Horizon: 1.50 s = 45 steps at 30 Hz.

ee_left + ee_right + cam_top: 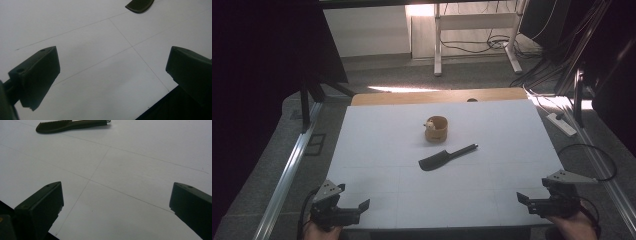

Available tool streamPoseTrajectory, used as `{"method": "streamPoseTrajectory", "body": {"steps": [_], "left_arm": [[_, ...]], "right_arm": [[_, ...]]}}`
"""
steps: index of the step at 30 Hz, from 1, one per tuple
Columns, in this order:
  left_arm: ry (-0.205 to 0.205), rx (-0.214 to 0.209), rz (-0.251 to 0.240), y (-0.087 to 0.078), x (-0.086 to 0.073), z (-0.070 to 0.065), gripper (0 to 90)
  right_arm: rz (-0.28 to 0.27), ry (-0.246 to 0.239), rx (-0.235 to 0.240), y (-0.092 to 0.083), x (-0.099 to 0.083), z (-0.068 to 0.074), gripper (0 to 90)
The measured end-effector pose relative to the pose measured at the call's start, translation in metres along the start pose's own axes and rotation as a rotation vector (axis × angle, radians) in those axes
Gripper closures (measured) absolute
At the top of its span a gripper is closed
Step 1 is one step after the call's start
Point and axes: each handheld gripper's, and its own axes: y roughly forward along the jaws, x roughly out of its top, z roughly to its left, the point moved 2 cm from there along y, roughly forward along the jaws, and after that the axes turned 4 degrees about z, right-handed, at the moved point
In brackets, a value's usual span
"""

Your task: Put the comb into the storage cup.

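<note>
A black comb-like tool (446,157) with a thin handle lies flat near the middle of the white table top (382,135). Just behind it stands a small round wooden holder (435,129) with something pale at its rim. My left gripper (353,196) rests at the front left corner, jaws wide open and empty. My right gripper (527,204) sits at the front right corner, also open and empty. In the left gripper view the left gripper (112,65) faces bare table, with the tool's head (140,4) far ahead. In the right gripper view the right gripper (116,200) faces the tool (70,125).
A wooden strip (412,97) borders the table's far edge. Metal rails (287,170) run along both sides. On the floor to the right lies a white power strip (562,124) among cables. Desk legs (438,45) stand farther back.
</note>
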Motion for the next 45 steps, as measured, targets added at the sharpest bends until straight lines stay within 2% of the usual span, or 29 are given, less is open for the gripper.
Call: {"method": "streamPoseTrajectory", "body": {"steps": [6, 12, 21, 29, 36, 45], "left_arm": [[-0.023, -0.018, -0.005, 0.000, 0.000, 0.002, 0.6], [-0.008, -0.009, -0.002, 0.001, 0.000, 0.001, 0.6], [-0.028, -0.022, -0.009, 0.001, 0.001, 0.003, 1.2], [-0.003, -0.022, 0.002, 0.002, 0.001, 0.001, 1.4], [0.013, -0.020, 0.005, 0.002, 0.001, -0.001, 1.4], [0.005, -0.031, -0.002, 0.001, 0.001, 0.000, 1.3]], "right_arm": [[0.018, -0.013, 0.003, 0.002, 0.001, 0.001, 0.0], [0.020, -0.013, 0.001, 0.002, 0.000, 0.001, 0.0], [0.038, -0.018, -0.001, 0.003, 0.000, 0.002, 0.5], [0.037, -0.030, 0.012, 0.003, 0.001, 0.003, 0.5], [0.029, -0.087, 0.016, 0.004, 0.004, 0.006, 0.0], [0.027, -0.104, 0.050, 0.007, 0.015, 0.008, 0.0]]}}
